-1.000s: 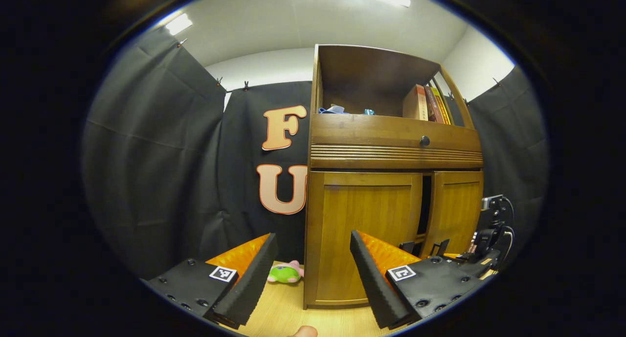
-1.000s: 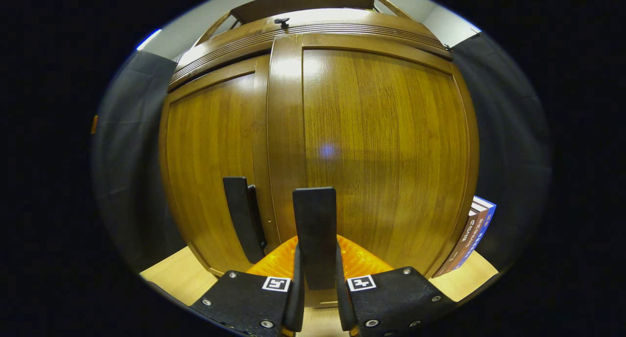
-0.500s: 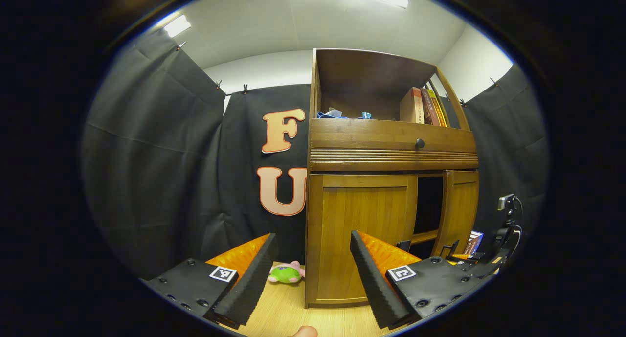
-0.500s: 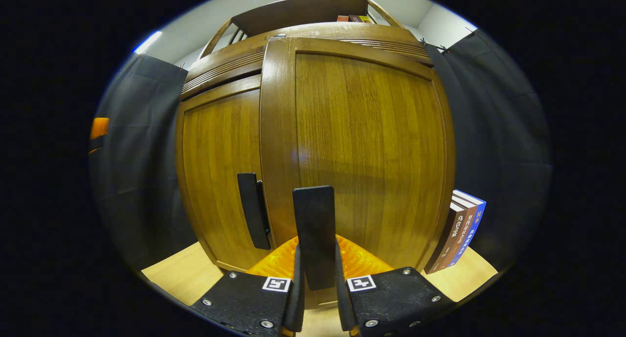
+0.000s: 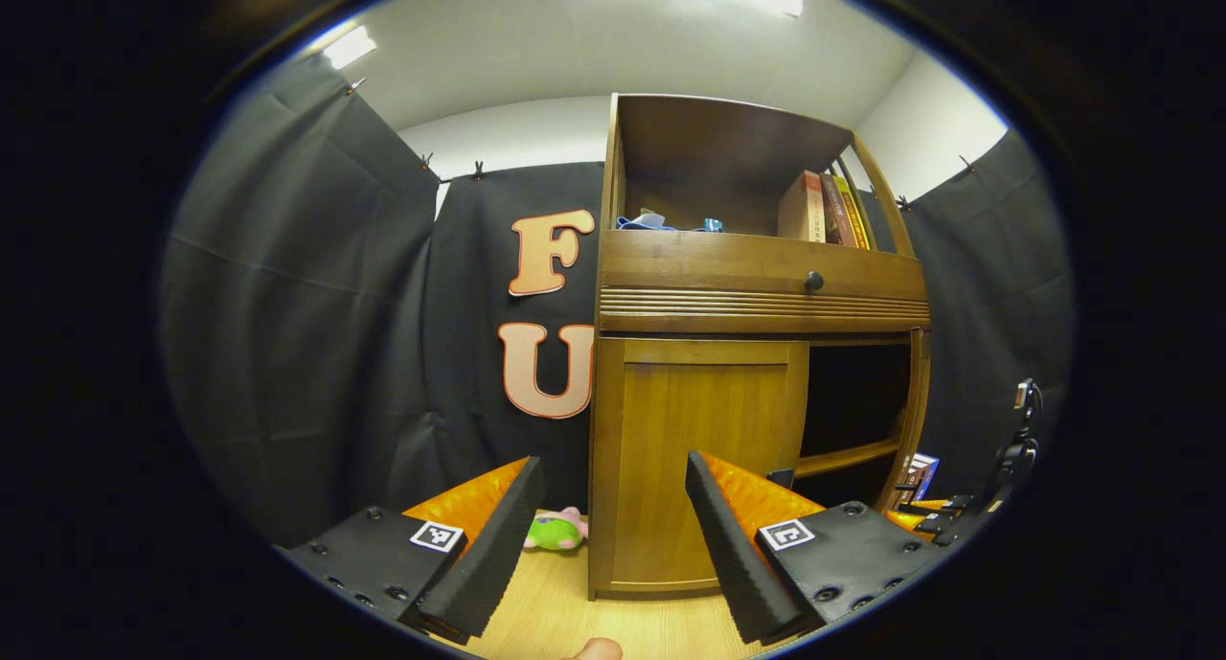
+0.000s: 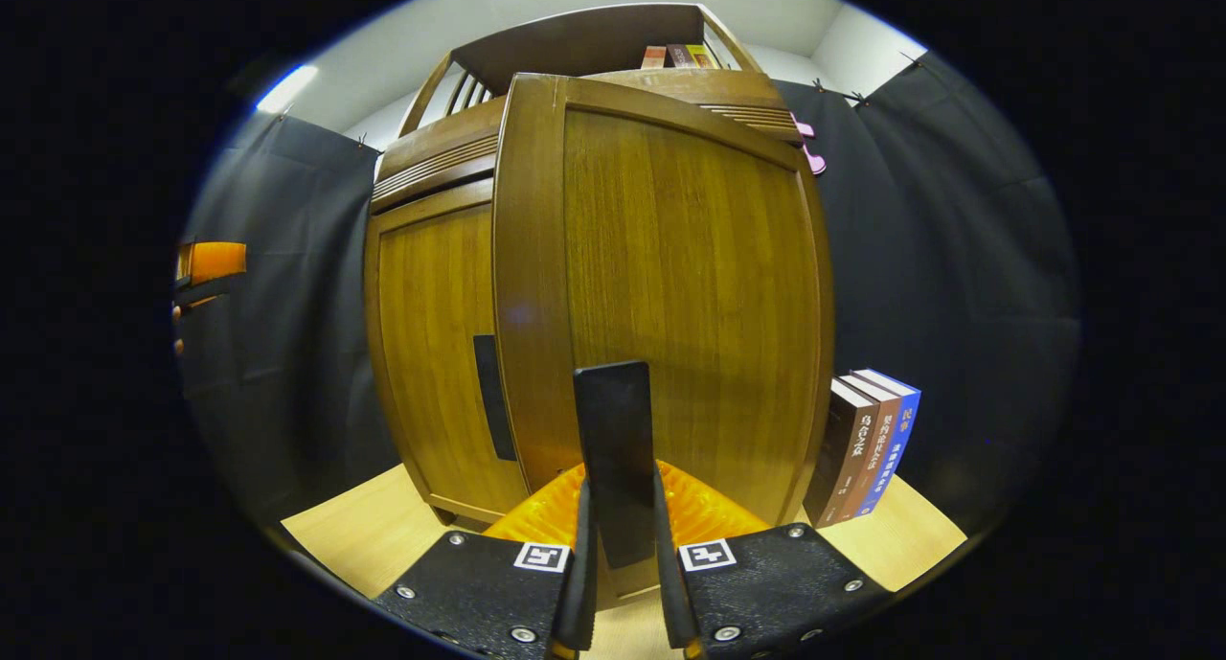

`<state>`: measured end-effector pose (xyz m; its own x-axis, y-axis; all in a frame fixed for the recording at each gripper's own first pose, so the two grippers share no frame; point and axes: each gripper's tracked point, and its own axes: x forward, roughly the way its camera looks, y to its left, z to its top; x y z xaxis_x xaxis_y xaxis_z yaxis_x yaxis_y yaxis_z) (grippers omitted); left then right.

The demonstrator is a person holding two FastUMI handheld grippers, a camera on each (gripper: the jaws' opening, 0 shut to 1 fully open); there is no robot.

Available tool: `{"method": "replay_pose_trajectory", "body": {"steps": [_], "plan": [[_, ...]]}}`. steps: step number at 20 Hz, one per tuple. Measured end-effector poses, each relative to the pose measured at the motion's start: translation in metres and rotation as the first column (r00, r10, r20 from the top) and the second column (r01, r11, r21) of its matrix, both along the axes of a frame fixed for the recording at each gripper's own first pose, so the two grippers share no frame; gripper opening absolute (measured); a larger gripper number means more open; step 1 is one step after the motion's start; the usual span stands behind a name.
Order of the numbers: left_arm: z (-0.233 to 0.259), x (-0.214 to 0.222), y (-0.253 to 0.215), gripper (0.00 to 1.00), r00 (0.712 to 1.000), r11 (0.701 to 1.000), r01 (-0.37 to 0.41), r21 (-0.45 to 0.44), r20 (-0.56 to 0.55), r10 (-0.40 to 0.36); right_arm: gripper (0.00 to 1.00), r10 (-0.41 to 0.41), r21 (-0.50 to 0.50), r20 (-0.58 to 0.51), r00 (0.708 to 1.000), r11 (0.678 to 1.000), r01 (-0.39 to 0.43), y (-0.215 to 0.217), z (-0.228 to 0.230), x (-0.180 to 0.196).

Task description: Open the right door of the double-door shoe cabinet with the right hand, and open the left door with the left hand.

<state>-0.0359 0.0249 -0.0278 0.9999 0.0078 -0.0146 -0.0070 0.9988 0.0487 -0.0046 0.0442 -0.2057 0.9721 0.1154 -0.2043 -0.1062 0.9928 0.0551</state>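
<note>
Right gripper (image 6: 618, 583): at the bottom centre of the right gripper view, its two fingers pinch the black handle (image 6: 616, 449) of the right door (image 6: 670, 277), one on each side of it.
Right door: swung out from the shoe cabinet (image 5: 757, 296), its panel wide across the middle of the right gripper view; in the left gripper view it is edge-on at the right of the cabinet, with a dark opening (image 5: 852, 401) and a shelf board beside it.
Left gripper (image 5: 613, 535): fingers spread wide at the bottom of the left gripper view, with nothing between them.
Left door (image 5: 699, 459): flush with the cabinet, above and behind the gap between the left fingers, apart from them; its handle (image 6: 487, 397) is a dark strip left of the right door's edge.
Hard to make out: the left door's lower right corner is covered by the left gripper's right finger; the cabinet's interior is too dark to read; the right gripper (image 5: 958, 507) at the lower right rim of the left gripper view is partly cut off.
Nearby: books (image 6: 867, 444) stand on the table (image 6: 910, 545) just right of the right door; a green plush toy (image 5: 556, 531) lies left of the cabinet's foot.
</note>
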Motion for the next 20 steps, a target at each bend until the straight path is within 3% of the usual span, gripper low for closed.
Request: {"method": "replay_pose_trajectory", "body": {"steps": [9, 16, 17, 18, 20], "plan": [[0.004, -0.01, -0.017, 0.95, 1.0, 1.0, 0.029, 0.002, 0.006, -0.029, 0.27, -0.04, 0.008, 0.005, 0.999, 0.999, 0.04, -0.029, 0.011, -0.031], [0.004, -0.013, -0.028, 0.95, 0.999, 0.999, 0.049, -0.012, 0.003, -0.049, 0.21, -0.109, -0.015, 0.012, 0.994, 0.994, 0.109, -0.064, 0.014, -0.048], [0.003, -0.014, -0.03, 0.95, 0.999, 0.999, 0.052, -0.014, -0.001, -0.052, 0.29, -0.122, -0.018, 0.013, 0.992, 0.992, 0.123, -0.069, 0.014, -0.05], [0.002, -0.014, -0.031, 0.95, 0.999, 0.998, 0.054, -0.016, -0.003, -0.054, 0.18, -0.135, -0.024, 0.016, 0.991, 0.99, 0.136, -0.074, 0.015, -0.051], [0.003, -0.013, -0.032, 0.95, 0.998, 0.998, 0.055, -0.017, -0.001, -0.055, 0.16, -0.151, -0.043, 0.021, 0.988, 0.988, 0.151, -0.082, 0.015, -0.054]]}}
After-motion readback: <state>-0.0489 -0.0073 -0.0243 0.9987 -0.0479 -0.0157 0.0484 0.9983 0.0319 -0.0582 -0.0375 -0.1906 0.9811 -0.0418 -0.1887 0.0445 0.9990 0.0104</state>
